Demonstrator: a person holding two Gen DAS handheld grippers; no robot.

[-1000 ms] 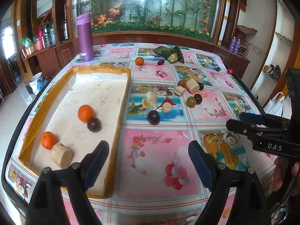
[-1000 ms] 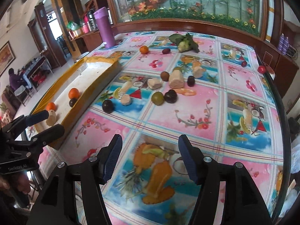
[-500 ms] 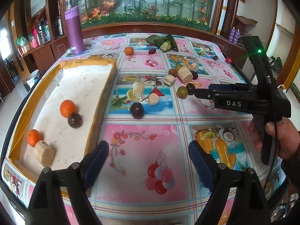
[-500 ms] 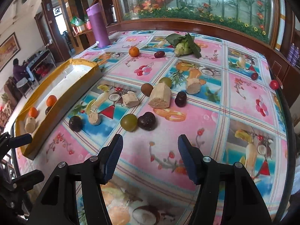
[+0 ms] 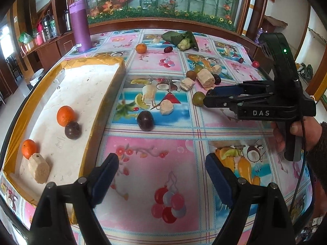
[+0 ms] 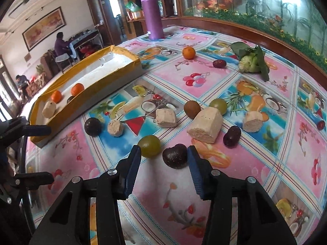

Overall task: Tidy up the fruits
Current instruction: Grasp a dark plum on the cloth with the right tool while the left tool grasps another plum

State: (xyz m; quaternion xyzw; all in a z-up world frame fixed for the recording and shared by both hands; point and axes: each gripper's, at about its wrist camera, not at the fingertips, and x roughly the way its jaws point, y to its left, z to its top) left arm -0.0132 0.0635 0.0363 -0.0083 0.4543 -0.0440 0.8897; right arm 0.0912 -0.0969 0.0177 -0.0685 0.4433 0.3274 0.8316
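Note:
My right gripper is low over the tablecloth with its jaws closing. A dark wrinkled fruit lies between them, near the right pad, and the left pad is still clear of it. A green fruit sits just past the left fingertip. In the left wrist view the right gripper reaches in from the right beside that green fruit. My left gripper hangs open and empty over the cloth, next to the yellow-rimmed tray. The tray holds two oranges, a dark fruit and a beige chunk.
Loose on the cloth are beige chunks, a brown fruit, dark plums, another dark fruit, an orange and a leafy vegetable. A purple flask stands at the far corner. People sit in the room behind.
My right gripper has moved forward into the fruit cluster and rolled, and its jaws have narrowed around the dark wrinkled fruit. The left gripper has drifted slightly forward and stays open.

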